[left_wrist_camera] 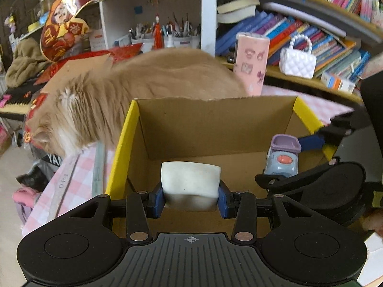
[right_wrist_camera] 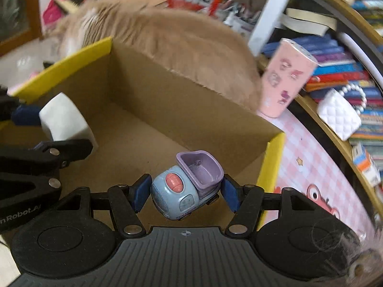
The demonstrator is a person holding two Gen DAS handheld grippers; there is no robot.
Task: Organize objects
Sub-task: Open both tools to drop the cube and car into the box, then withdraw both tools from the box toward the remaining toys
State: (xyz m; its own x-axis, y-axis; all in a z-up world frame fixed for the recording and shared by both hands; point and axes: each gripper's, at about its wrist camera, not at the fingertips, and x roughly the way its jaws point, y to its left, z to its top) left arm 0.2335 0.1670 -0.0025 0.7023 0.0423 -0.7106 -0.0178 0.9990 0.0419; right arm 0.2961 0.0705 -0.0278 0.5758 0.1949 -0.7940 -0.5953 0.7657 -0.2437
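An open cardboard box (left_wrist_camera: pixel 215 124) with yellow flaps stands on a pink checked cloth; it also shows in the right wrist view (right_wrist_camera: pixel 167 100). My left gripper (left_wrist_camera: pixel 191 197) is shut on a white block (left_wrist_camera: pixel 190 179) and holds it over the box's near left side; the block also shows in the right wrist view (right_wrist_camera: pixel 63 119). My right gripper (right_wrist_camera: pixel 184 192) is shut on a blue and purple toy truck (right_wrist_camera: pixel 184 186) above the box's right side. The truck (left_wrist_camera: pixel 283 157) and the right gripper also show at the right of the left wrist view.
A long-haired orange cat (left_wrist_camera: pixel 134 91) stands right behind the box, also seen in the right wrist view (right_wrist_camera: pixel 167 38). A pink cup (left_wrist_camera: pixel 251 64) and a white quilted purse (left_wrist_camera: pixel 298 59) sit by bookshelves at the right. Pen pots and clutter fill the back shelves.
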